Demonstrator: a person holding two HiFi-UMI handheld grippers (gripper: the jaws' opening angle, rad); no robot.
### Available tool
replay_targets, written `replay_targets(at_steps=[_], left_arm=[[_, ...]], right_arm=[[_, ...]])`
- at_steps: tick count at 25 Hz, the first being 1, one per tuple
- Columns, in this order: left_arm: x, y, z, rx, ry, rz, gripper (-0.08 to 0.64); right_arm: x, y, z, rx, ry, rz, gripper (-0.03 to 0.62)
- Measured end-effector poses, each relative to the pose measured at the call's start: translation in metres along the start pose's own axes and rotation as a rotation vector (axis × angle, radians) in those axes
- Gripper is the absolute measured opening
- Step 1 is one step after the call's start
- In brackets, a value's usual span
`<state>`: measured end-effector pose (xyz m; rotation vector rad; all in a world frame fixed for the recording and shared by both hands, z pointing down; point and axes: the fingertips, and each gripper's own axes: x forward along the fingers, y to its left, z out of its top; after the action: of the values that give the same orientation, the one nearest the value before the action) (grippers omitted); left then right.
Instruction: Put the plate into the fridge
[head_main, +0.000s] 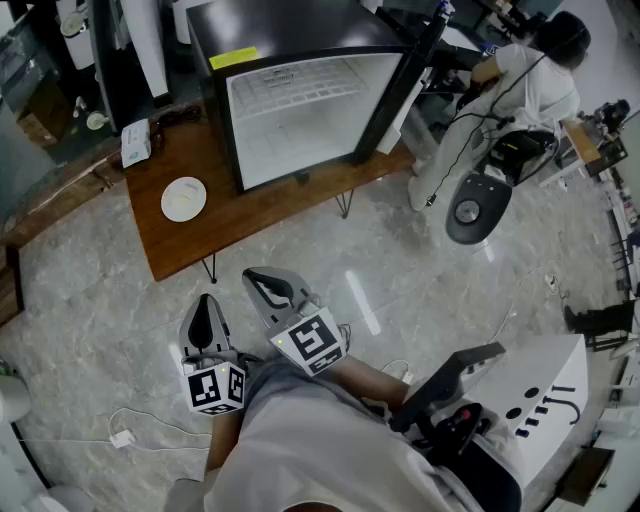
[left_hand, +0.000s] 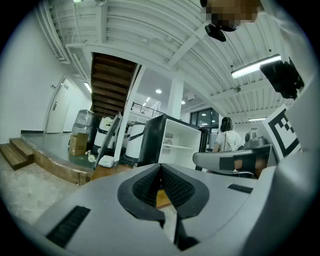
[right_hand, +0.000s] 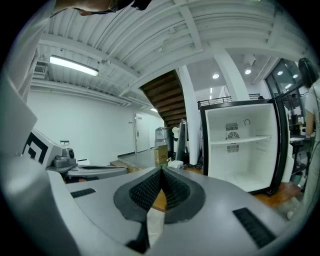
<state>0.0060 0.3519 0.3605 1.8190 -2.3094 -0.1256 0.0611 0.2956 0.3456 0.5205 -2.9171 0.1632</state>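
A white plate lies on the left part of a low wooden table. Behind it on the table stands the black fridge, its white inside bare and its door swung open to the right. My left gripper and right gripper hover side by side over the marble floor, short of the table, both pointing towards it. The left gripper is shut with nothing in it, and so is the right gripper. The fridge fills the right of the right gripper view. No plate shows in either gripper view.
A white pack lies at the table's back left corner. A seated person and a round chair base are right of the fridge door. A white cable with a plug trails on the floor. A white machine stands at the lower right.
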Motion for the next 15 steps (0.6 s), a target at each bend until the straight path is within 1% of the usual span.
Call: replay_targets(at_steps=[4,10,12,15], left_arm=[[-0.005,-0.001,0.0,-0.011,0.001,-0.037,0.02],[-0.011,0.003,-0.009,-0.024,0.019,-0.035,0.02],[-0.009,0.003,-0.013,-0.026,0.029,-0.042,0.02],[-0.005,0.006,-0.017,-0.02,0.048,-0.042,0.02]], right_arm=[[-0.005,0.006,-0.001,0.009,0.008,-0.027,0.015],[-0.009,0.014,-0.008,0.022,0.012,-0.015,0.015],[-0.006,0.014,-0.01,0.019,0.009,0.0,0.015],[0.001,0.021,-0.005,-0.012,-0.032,0.053,0.016]])
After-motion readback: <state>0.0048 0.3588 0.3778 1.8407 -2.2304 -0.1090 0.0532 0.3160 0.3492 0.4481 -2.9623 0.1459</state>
